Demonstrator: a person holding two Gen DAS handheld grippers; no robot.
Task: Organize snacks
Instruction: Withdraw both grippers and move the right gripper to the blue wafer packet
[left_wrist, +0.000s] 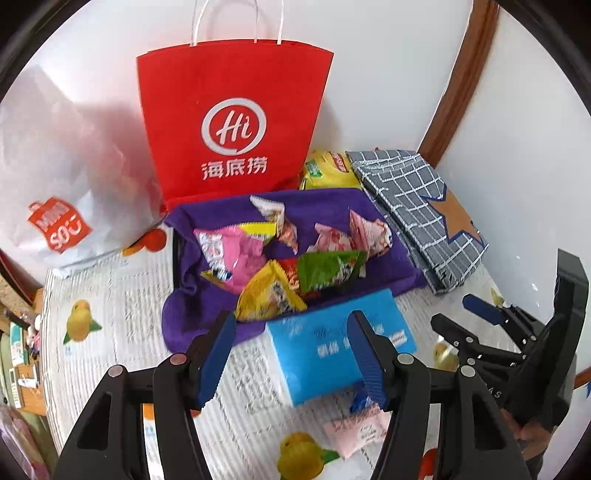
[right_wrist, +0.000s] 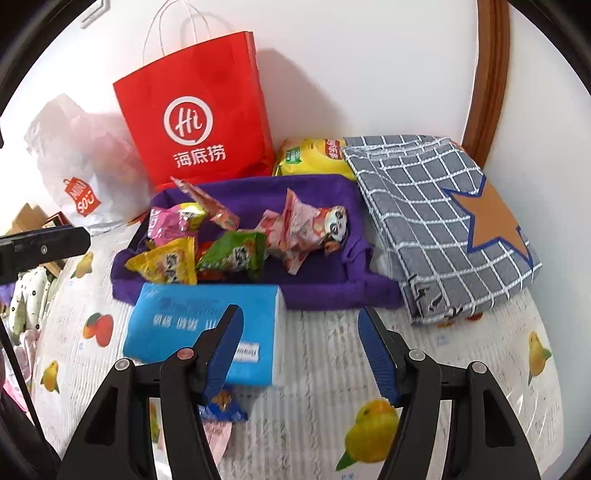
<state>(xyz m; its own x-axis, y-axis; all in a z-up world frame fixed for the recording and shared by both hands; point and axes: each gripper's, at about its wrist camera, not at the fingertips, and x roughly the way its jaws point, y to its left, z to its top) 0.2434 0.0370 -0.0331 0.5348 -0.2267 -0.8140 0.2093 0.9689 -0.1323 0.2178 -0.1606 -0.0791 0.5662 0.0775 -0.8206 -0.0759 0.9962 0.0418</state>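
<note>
Your left gripper (left_wrist: 291, 354) fills the bottom of the left wrist view, jaws apart with nothing between them, angled down over the blue tissue box (left_wrist: 340, 343). Its right finger cuts off a small blue packet (left_wrist: 360, 400) and a pink packet (left_wrist: 356, 430) on the fruit-print tablecloth (left_wrist: 110, 317); their print is too blurred to read. Snack packets (left_wrist: 280, 266) sit piled in the purple tray (left_wrist: 192, 291) beyond. On to the right wrist view: your right gripper (right_wrist: 301, 347) points down too, jaws spread and empty, the tissue box partly behind its left finger, the left gripper's body clipped at the left edge.
</note>
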